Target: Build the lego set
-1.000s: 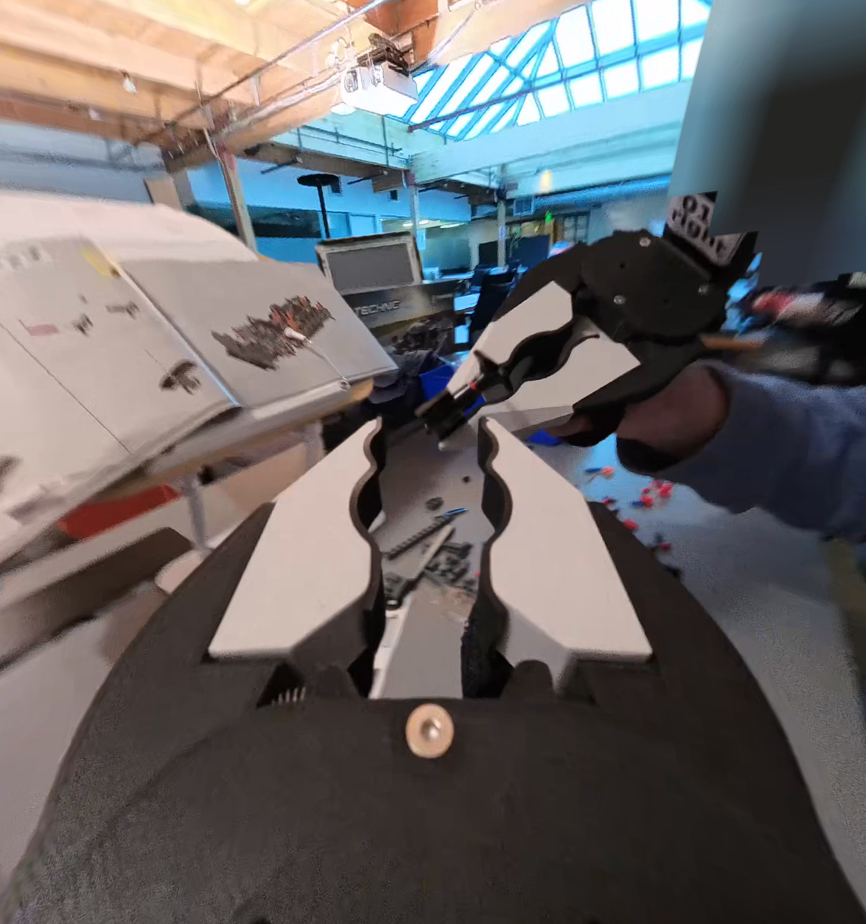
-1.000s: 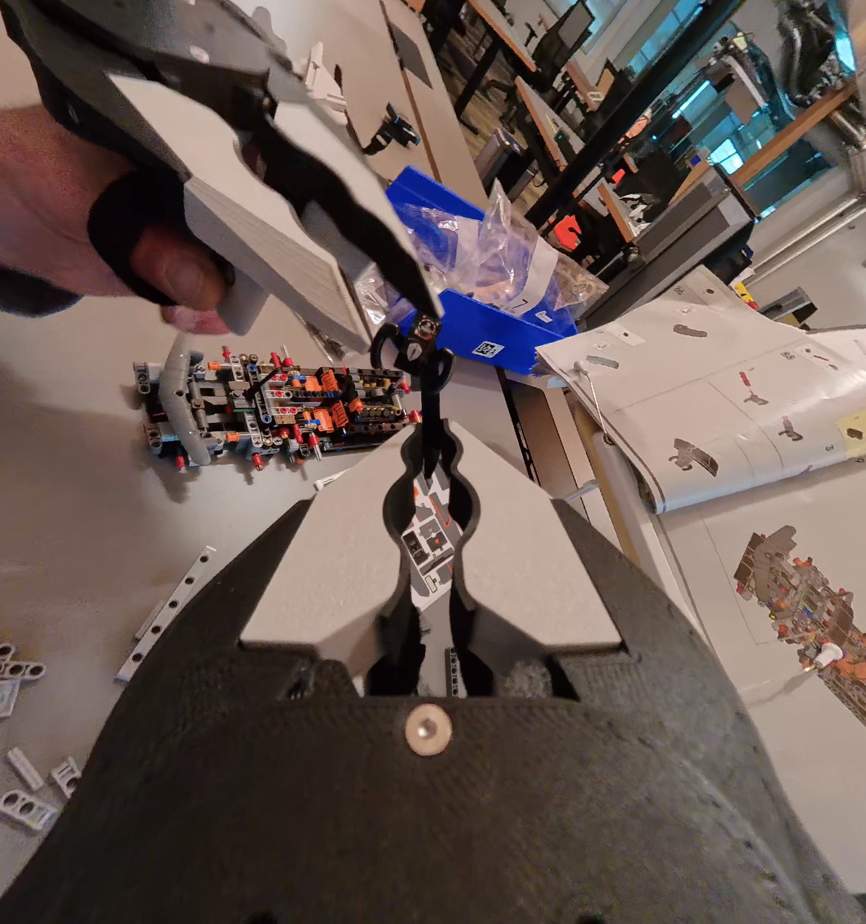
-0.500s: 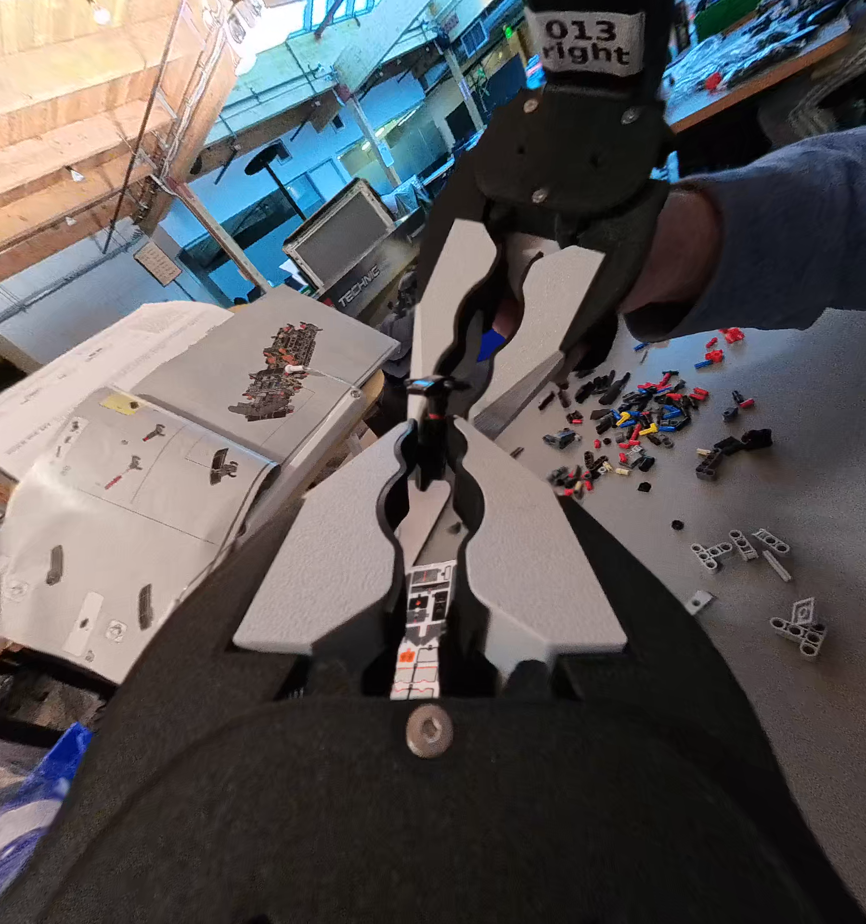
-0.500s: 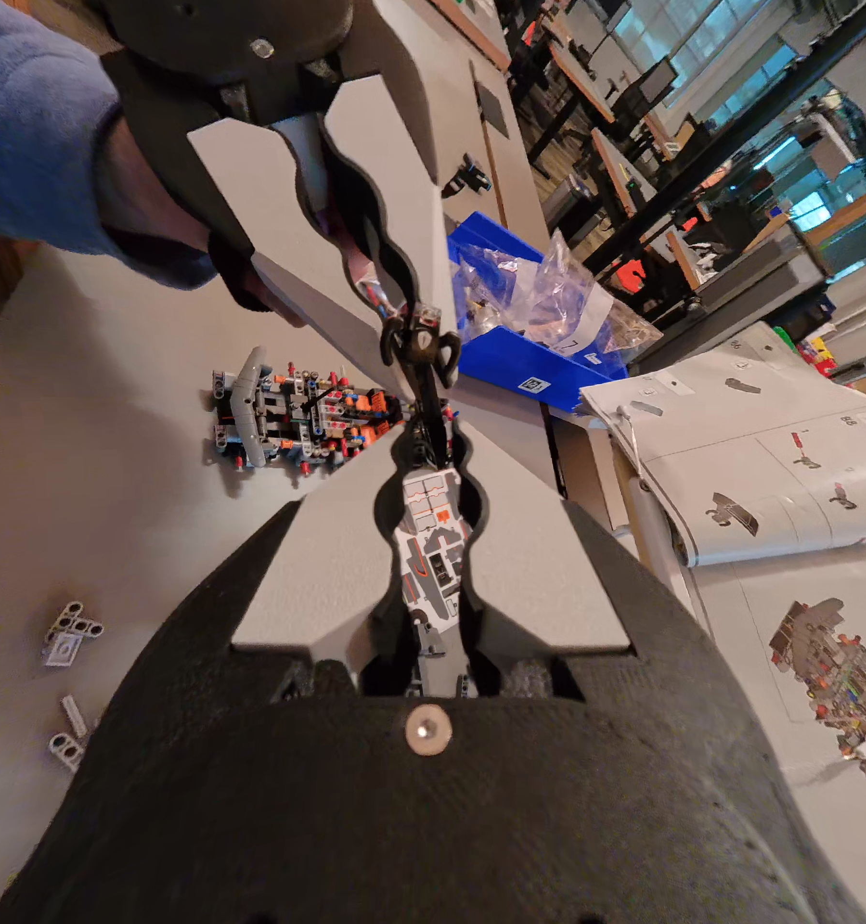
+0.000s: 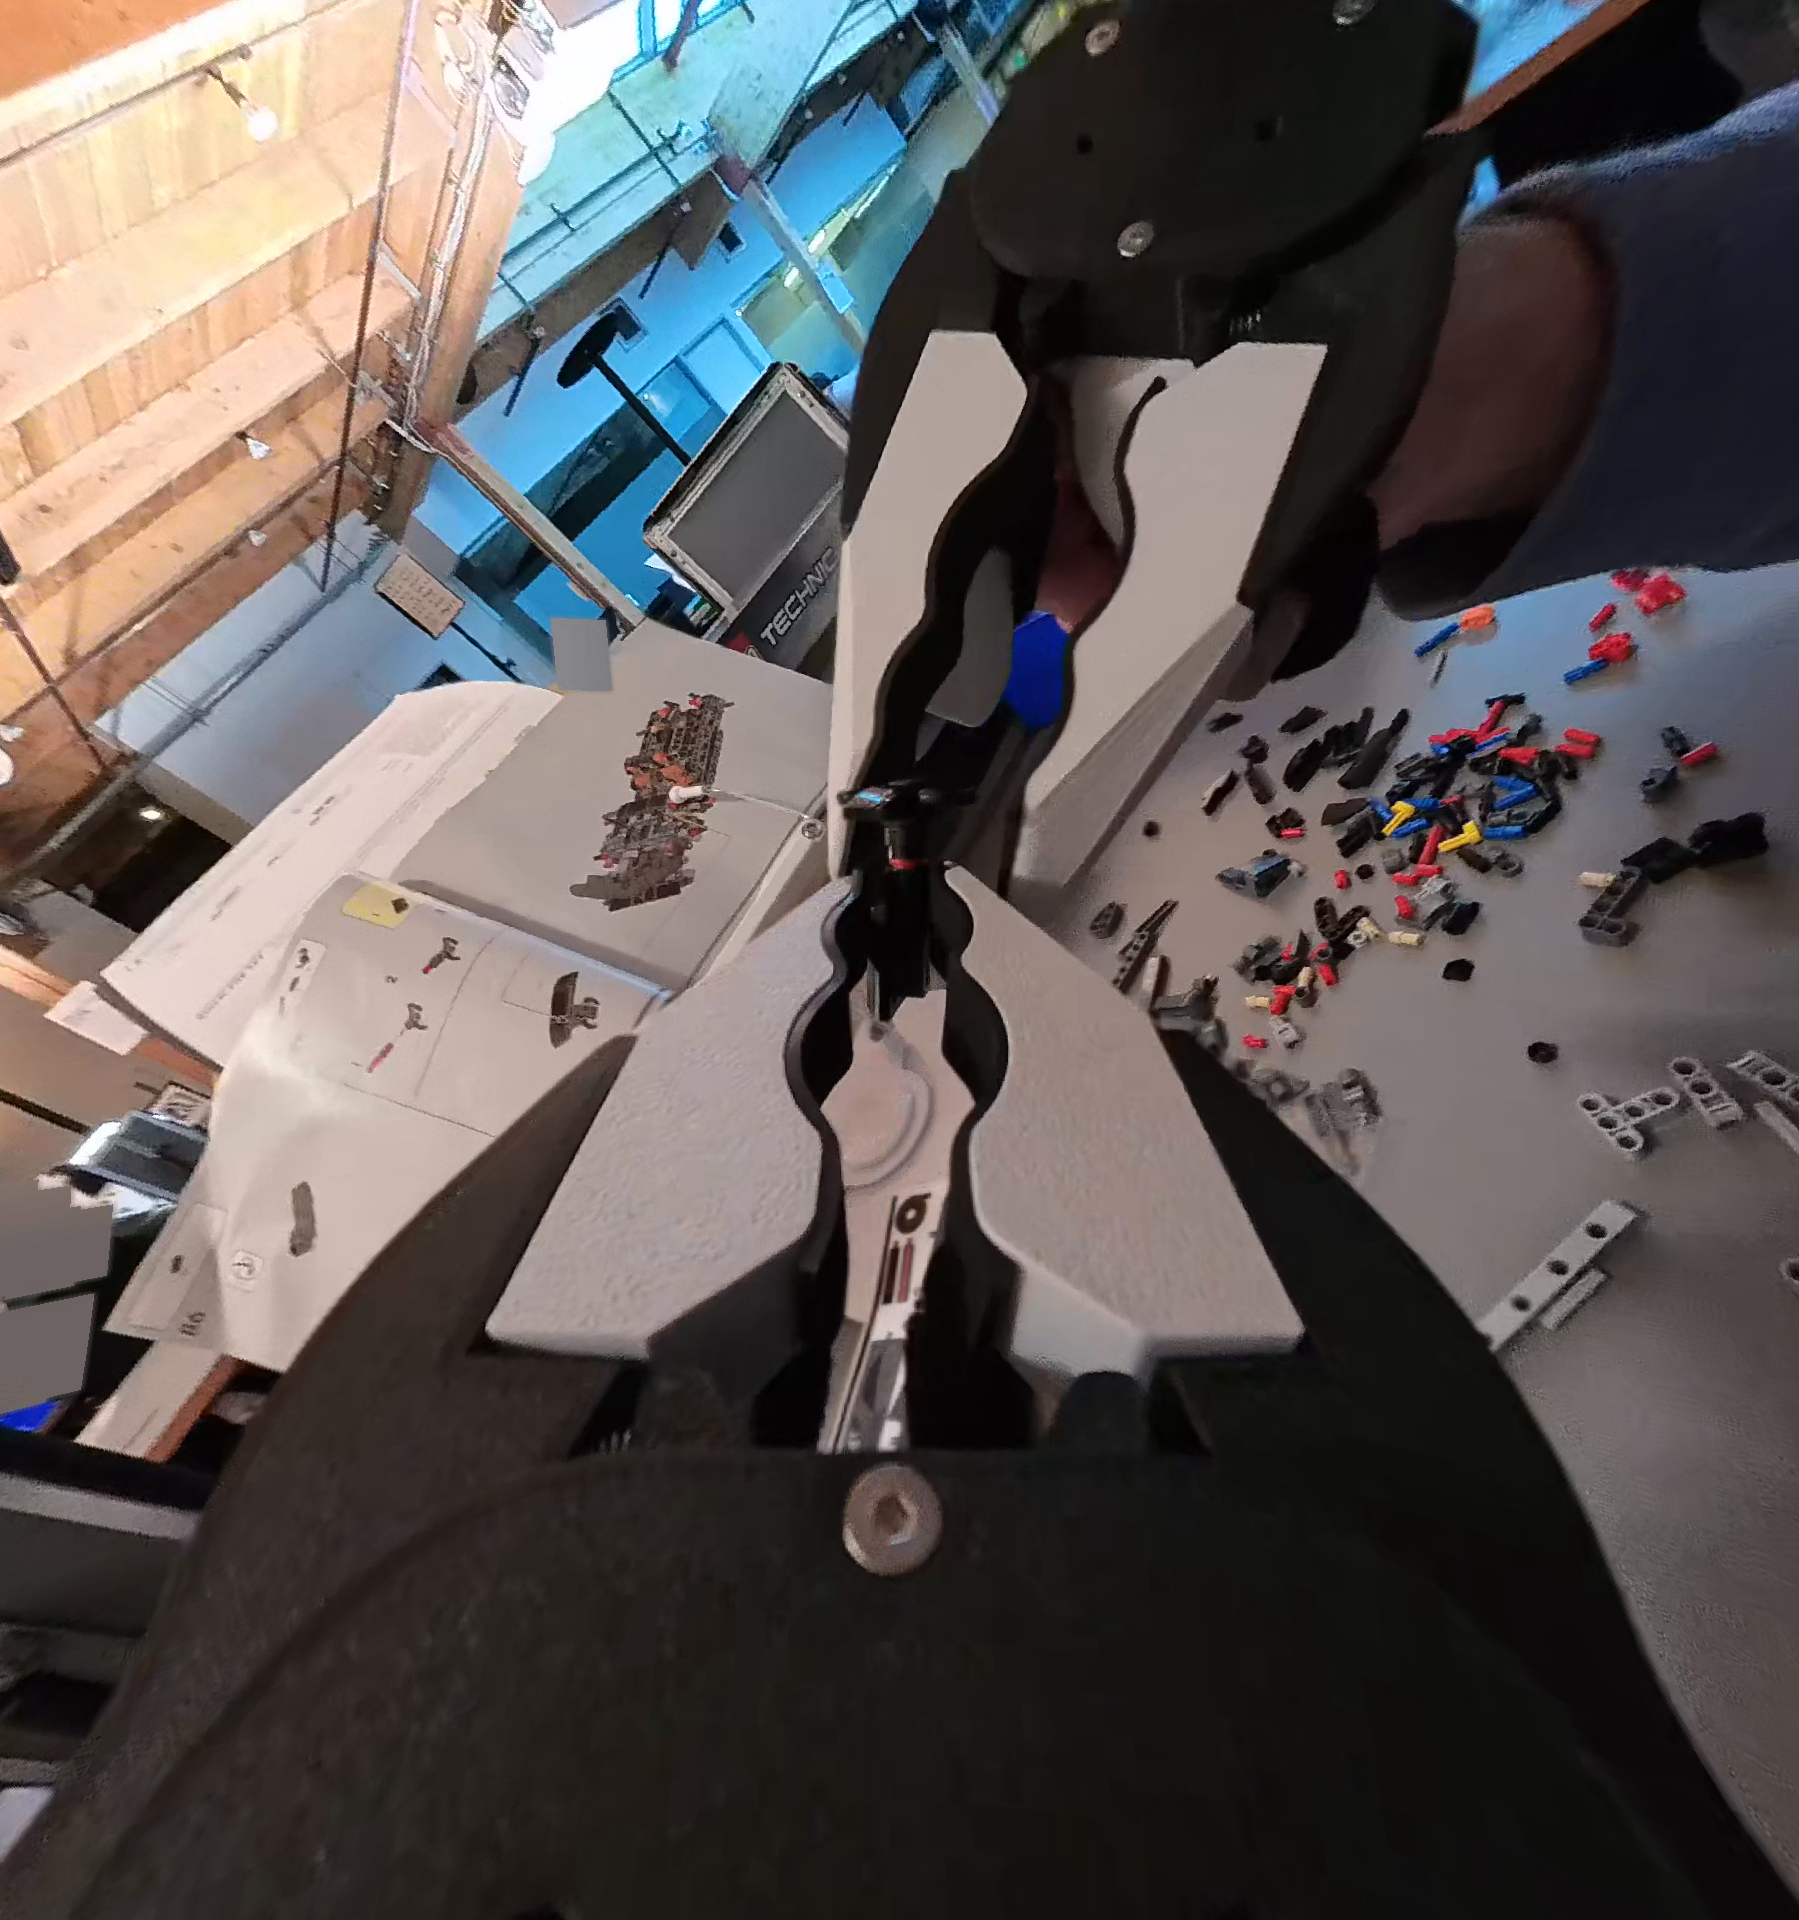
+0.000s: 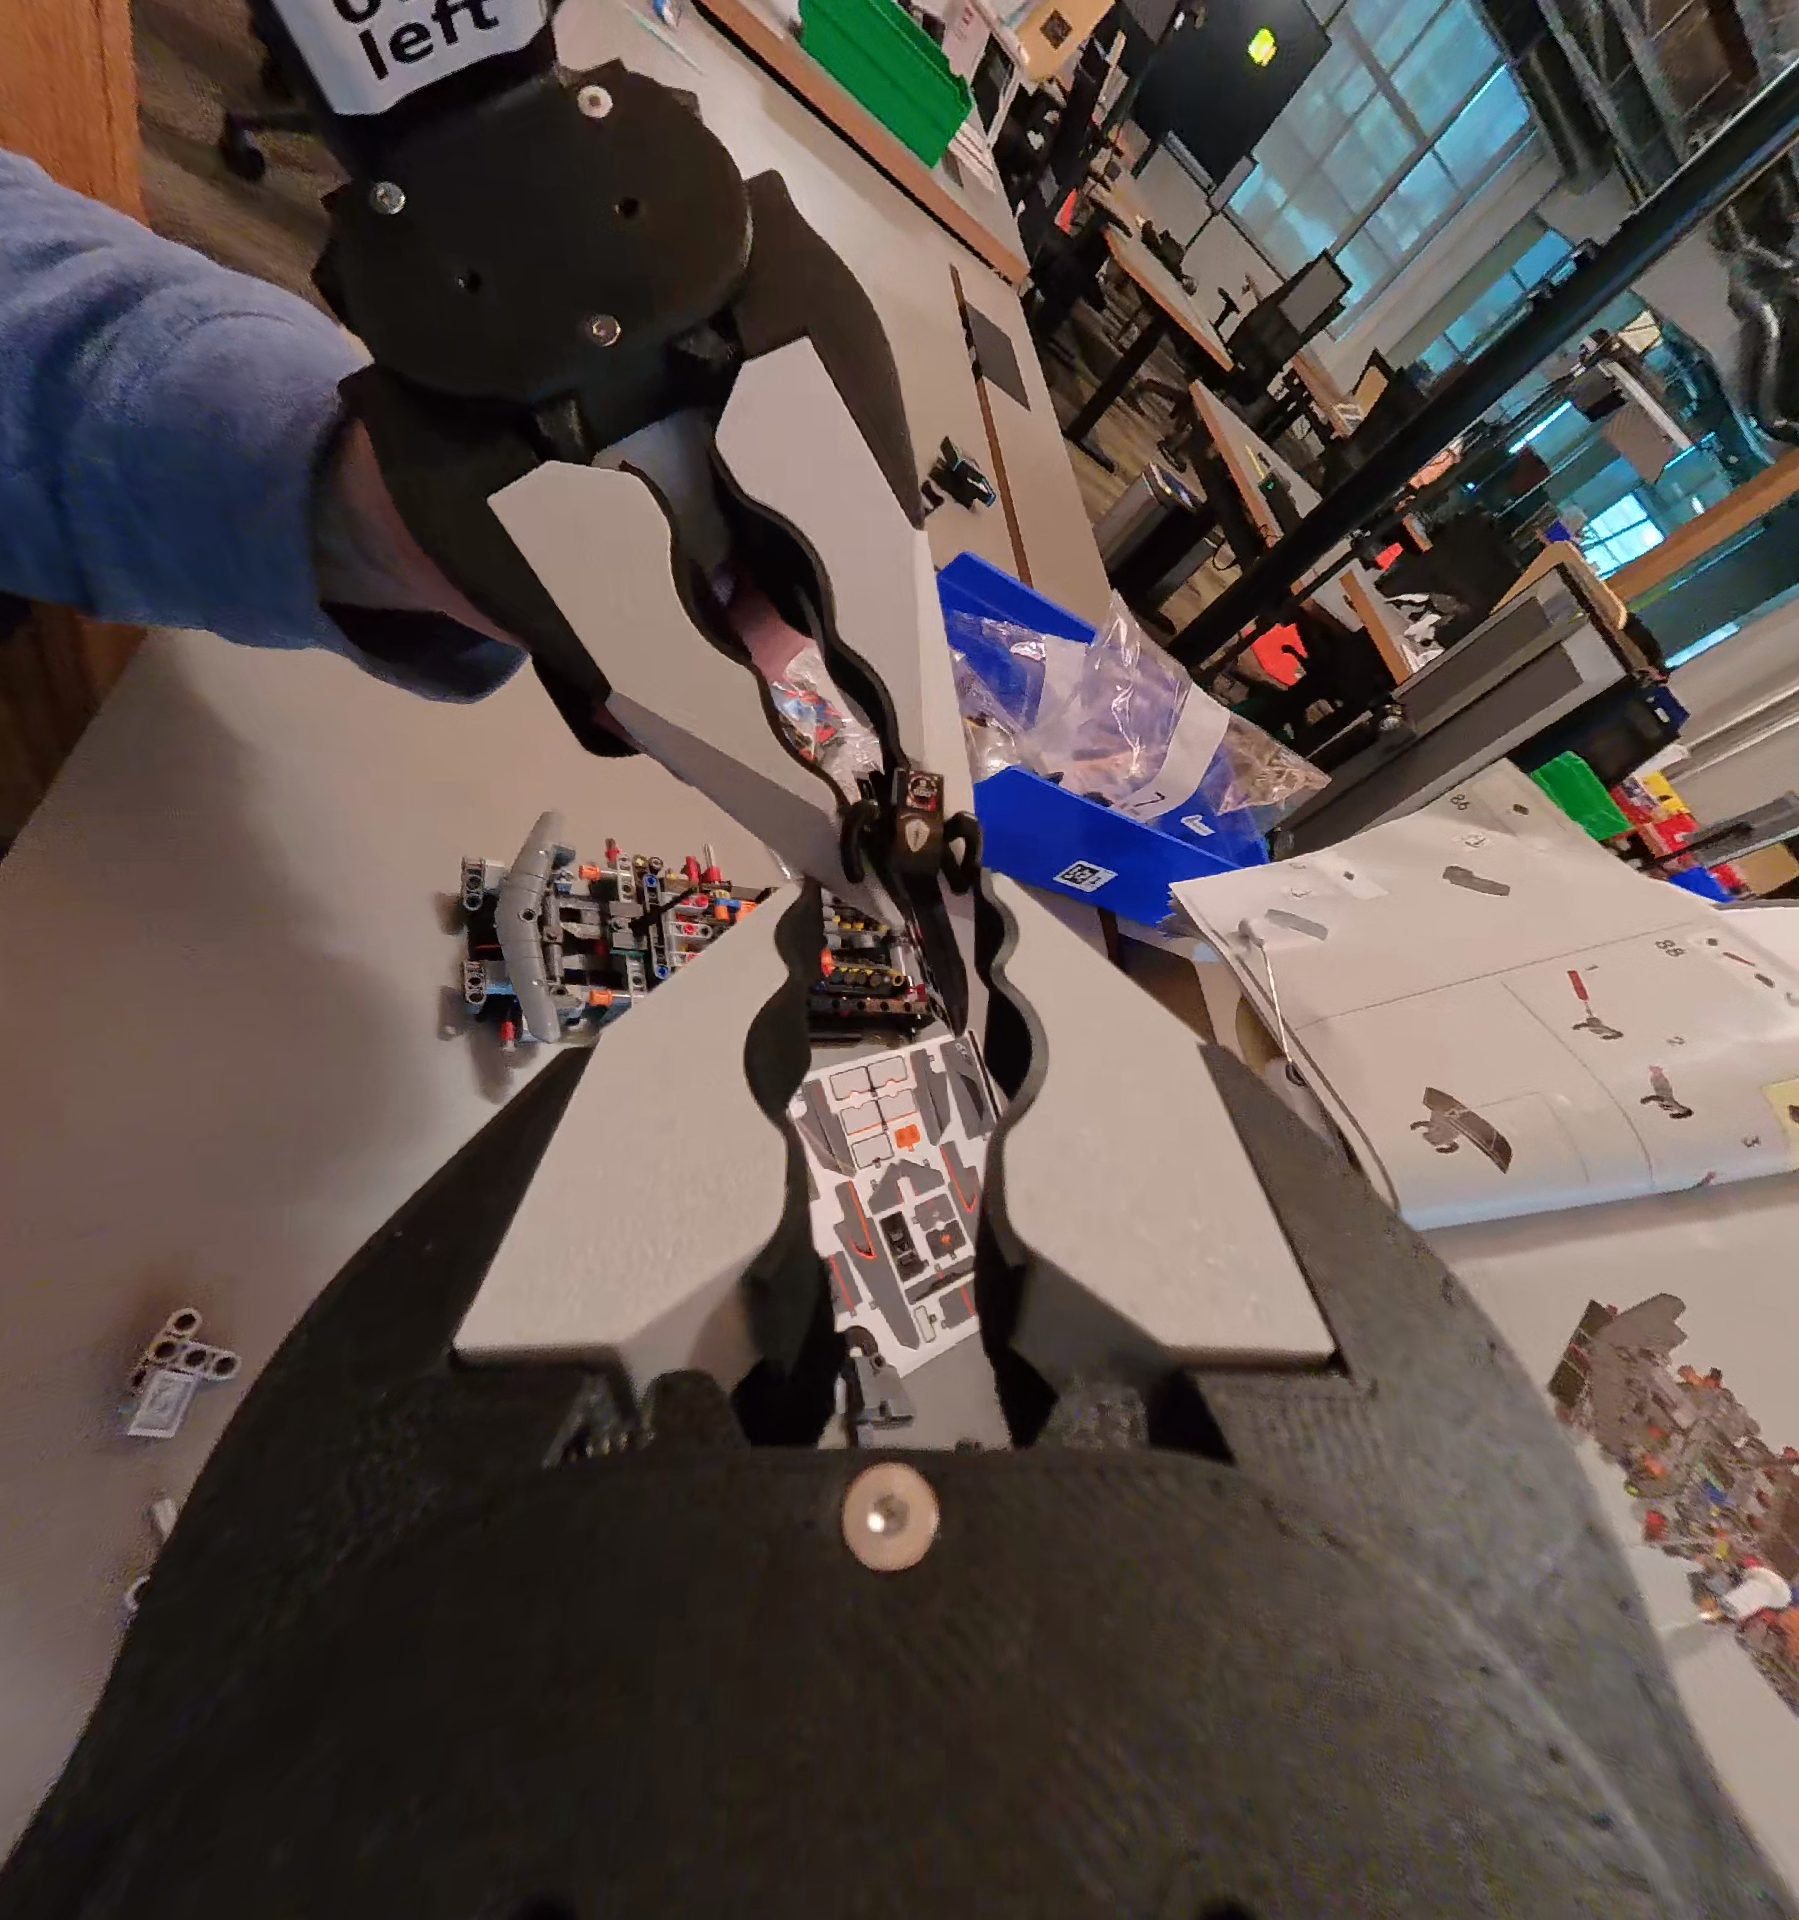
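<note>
A small black lego assembly (image 5: pixel 895 920) with a cross bar and a red pin hangs in the air between both grippers. My left gripper (image 5: pixel 897 891) is shut on its lower end. In the right wrist view the left gripper (image 6: pixel 887 805) comes in from the top and pinches the piece (image 6: pixel 916 831), which has two curved hooks. My right gripper (image 6: pixel 895 888) is open, with its fingertips on either side of the piece's thin black tail. In the left wrist view the right gripper (image 5: pixel 947 847) stands open above the piece. A partly built model (image 6: pixel 583 935) lies on the table (image 6: pixel 199 935).
A sticker sheet (image 6: pixel 895 1195) lies under the grippers. An open instruction booklet (image 6: pixel 1497 1039) is at the right, and a blue bin with plastic bags (image 6: pixel 1082 852) stands behind. A pile of small loose parts (image 5: pixel 1394 831) and grey beams (image 5: pixel 1695 1101) are scattered on the table. From either gripper's tips it is about 25 cm to the partly built model (image 6: pixel 583 935).
The left gripper, open a second ago, came up and shut on the black piece that the right gripper held. The right gripper has now opened and let go of it.
</note>
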The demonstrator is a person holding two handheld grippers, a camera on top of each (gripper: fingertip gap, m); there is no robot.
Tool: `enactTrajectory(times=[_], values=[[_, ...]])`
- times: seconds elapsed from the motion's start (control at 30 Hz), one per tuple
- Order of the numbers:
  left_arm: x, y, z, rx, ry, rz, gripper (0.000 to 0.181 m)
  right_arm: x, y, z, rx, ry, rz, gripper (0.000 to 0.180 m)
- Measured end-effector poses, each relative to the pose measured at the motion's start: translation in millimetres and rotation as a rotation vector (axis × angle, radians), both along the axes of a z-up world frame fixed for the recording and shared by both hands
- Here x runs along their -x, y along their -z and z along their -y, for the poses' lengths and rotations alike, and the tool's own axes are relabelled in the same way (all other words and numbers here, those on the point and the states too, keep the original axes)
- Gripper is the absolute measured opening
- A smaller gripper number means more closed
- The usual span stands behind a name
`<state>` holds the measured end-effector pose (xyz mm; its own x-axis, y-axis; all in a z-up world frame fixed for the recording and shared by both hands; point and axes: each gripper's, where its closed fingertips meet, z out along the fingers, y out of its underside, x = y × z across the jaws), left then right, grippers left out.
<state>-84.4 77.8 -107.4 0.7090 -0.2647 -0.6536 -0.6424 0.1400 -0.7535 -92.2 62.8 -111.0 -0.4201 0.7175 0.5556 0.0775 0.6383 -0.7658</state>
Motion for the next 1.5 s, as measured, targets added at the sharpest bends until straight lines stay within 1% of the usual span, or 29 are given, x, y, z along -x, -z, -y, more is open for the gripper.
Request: enactTrajectory(times=[0.27,0.37,0.5,0.67,0.83,1.03,1.23,1.37,1.43,1.5], values=[[-1.1,-0.5,-1.4,-0.062,-0.087,-0.269,0.008,-8.9,-11.1,2.9,0.099,-0.051,0.013,0.031],[-2.1,-0.1,-2.8,-0.062,-0.091,-0.279,0.008,-10.2,-8.9,1.9,0.046,-0.045,0.025,0.021],[-0.7,-2.4,-4.0,-0.091,-0.12,-0.298,0.008,-9.5,-9.9,-0.3,0.044,-0.018,0.018,0.021],[4.8,-5.6,-9.7,-0.139,-0.21,-0.393,0.008,-5.9,-10.8,-7.3,0.16,0.036,0.014,0.021],[10.6,-7.3,-16.4,-0.181,-0.284,-0.489,0.008,-2.1,-9.3,-16.3,0.324,0.094,0.015,0.02],[8.9,-8.3,-18.9,-0.198,-0.279,-0.554,0.008,-3.4,-11.3,-18.3,0.499,0.061,0.024,0.02],[9.7,-7.4,-20.3,-0.208,-0.281,-0.623,0.008,-2.7,-9.5,-19.6,0.555,0.055,0.044,0.02],[11.5,-11.3,-22.5,-0.252,-0.318,-0.684,0.008,-1.2,-11.8,-21.6,0.702,0.063,0.07,0.02],[12.1,-11.5,-23.9,-0.268,-0.322,-0.712,0.008,-0.8,-11.7,-22.8,0.744,0.069,0.078,0.021],[11.0,-13.7,-23.9,-0.283,-0.319,-0.72,0.008,-1.3,-13.8,-22.7,0.829,0.051,0.098,0.02]])
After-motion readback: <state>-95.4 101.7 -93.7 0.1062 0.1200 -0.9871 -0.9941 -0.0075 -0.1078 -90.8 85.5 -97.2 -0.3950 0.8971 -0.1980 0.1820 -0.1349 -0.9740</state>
